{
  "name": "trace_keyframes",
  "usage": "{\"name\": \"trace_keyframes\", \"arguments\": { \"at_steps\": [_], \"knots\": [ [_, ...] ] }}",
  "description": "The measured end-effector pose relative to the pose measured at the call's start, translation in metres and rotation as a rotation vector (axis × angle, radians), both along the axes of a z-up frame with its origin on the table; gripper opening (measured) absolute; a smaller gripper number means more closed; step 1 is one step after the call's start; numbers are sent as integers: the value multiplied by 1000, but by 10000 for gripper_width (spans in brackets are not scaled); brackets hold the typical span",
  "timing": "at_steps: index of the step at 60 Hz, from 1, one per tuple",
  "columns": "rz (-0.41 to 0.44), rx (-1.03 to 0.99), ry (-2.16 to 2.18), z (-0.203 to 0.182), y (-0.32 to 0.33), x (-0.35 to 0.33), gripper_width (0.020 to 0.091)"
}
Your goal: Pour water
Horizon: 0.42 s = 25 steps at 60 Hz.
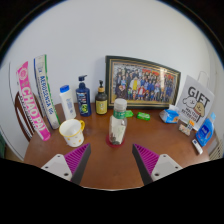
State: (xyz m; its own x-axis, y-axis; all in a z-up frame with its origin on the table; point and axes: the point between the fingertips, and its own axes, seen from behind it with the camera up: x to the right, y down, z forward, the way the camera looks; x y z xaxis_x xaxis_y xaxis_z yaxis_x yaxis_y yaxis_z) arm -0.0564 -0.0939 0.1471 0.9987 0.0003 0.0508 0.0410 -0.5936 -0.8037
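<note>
**Fingers spread wide, short of bottle and cup**

At the near edge of the brown wooden worktop (110, 160), the gripper (112, 160) hovers with its two fingers spread far apart, their magenta pads (76, 158) facing inward across bare wood. They hold nothing and touch nothing.

Just ahead of the fingers, roughly midway between them, stands a small clear plastic bottle with a white cap and a green label (119, 122), upright on the worktop. Left of it and close by sits a pale cream cup (72, 131), its open mouth tilted toward the camera. The two stand apart, with a strip of wood showing between them.

Beyond them, along the white wall, runs a row of things: two tall flat printed packages (37, 92) leaning at the left edge, a white bottle with a blue label (67, 101), a dark blue bottle (83, 97), an amber pump bottle (101, 98), and a framed group photograph in a gilt frame (144, 82) propped against the wall. Small green objects (143, 116) lie on the wood in front of the frame. At the right edge, a white sign with black lettering (195, 100) stands behind a blue box (205, 130).

Open wood lies between the fingers and the clear bottle, and to the right of it up to the blue box; the left side is tighter, with the cup and packages close together.
</note>
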Motion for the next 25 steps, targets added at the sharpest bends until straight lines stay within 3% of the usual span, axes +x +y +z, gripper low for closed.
{"name": "trace_keyframes", "arguments": {
  "at_steps": [9,25],
  "knots": [
    [-8,14,-56,25,-42,-11,853],
    [-33,22,-71,35,-70,-15,850]
  ]
}}
